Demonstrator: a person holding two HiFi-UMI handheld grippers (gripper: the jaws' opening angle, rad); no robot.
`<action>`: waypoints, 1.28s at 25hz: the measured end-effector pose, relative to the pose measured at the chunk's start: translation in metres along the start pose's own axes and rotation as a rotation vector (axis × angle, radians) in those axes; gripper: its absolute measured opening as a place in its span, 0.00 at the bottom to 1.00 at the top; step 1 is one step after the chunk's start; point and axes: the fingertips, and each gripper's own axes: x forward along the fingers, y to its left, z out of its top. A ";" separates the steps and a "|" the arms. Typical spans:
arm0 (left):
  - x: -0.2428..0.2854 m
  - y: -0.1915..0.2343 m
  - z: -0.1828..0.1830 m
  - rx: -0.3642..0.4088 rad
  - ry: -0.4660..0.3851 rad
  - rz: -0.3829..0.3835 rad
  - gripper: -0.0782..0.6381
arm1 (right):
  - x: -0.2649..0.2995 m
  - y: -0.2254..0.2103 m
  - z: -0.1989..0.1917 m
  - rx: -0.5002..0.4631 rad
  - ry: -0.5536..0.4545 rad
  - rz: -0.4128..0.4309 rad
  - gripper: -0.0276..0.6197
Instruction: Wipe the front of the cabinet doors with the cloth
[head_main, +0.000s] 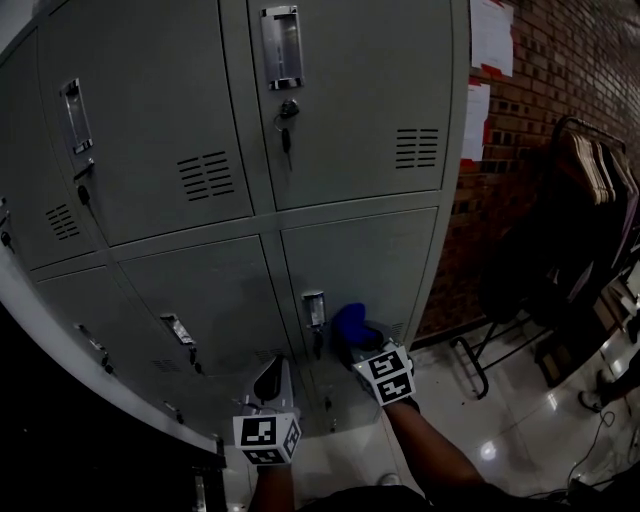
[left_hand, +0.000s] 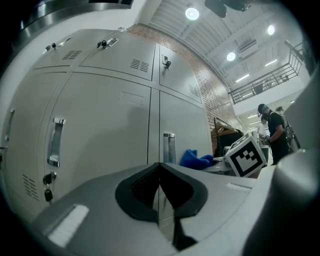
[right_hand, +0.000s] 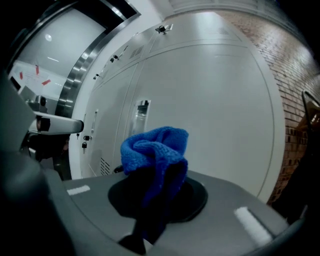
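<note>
Our right gripper (right_hand: 150, 197) pinches the soft, floppy cloth (right_hand: 155, 147) by its bunch; our left gripper (left_hand: 160, 192) is closed, empty.

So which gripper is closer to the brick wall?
Right. The right gripper, shut on the blue cloth, is left of the brick wall; the left gripper sits farther left.

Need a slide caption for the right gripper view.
The right gripper shut on a bunched blue cloth, facing a grey cabinet door, with a brick wall at the right.
</note>
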 end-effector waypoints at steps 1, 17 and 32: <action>0.001 -0.001 -0.001 -0.001 0.001 -0.003 0.13 | -0.003 -0.008 -0.002 0.009 0.001 -0.018 0.13; 0.019 -0.020 -0.007 -0.003 0.009 -0.043 0.13 | -0.045 -0.105 -0.029 0.037 0.044 -0.208 0.13; 0.019 -0.022 -0.011 0.000 0.020 -0.024 0.13 | -0.062 -0.122 -0.040 0.033 0.056 -0.240 0.13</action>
